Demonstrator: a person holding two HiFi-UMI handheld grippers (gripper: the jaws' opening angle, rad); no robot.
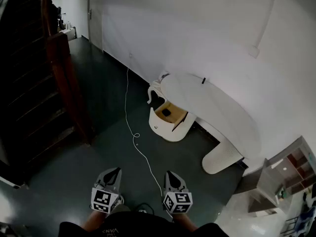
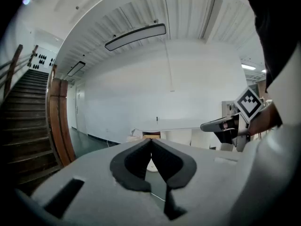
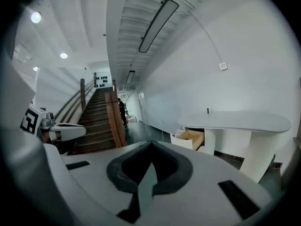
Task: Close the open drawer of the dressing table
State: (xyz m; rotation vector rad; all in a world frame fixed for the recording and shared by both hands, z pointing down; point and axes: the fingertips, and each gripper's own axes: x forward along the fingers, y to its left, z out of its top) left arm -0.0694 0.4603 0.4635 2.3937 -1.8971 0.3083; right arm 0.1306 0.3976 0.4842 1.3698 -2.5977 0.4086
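The drawer stands open just left of centre in the head view. It sticks out from under the near end of the white table, its curved white front toward the lower left and its tan inside bare to the camera. Its slide axis runs from lower left to upper right of that frame, so closing it likely calls for a push on the front toward the upper right.

From both grippers the drawer lies ahead and well apart, across open dark floor: up and right of the left gripper, almost straight up the frame from the right gripper. The right one is the nearer. In the right gripper view the drawer sits right of centre, above the jaw tips; in the left gripper view it shows only as a tan sliver just over the tips.

Both grippers are fully closed, tips together, with nothing between them.

Counts:
- one open drawer, with no other drawer seen
- one table
- two grippers
- one dark item inside the drawer, too small to name, perhaps a small box
- one small dark thing upright on the table top
- one white cable trailing over the floor left of the drawer
- one staircase at the left edge
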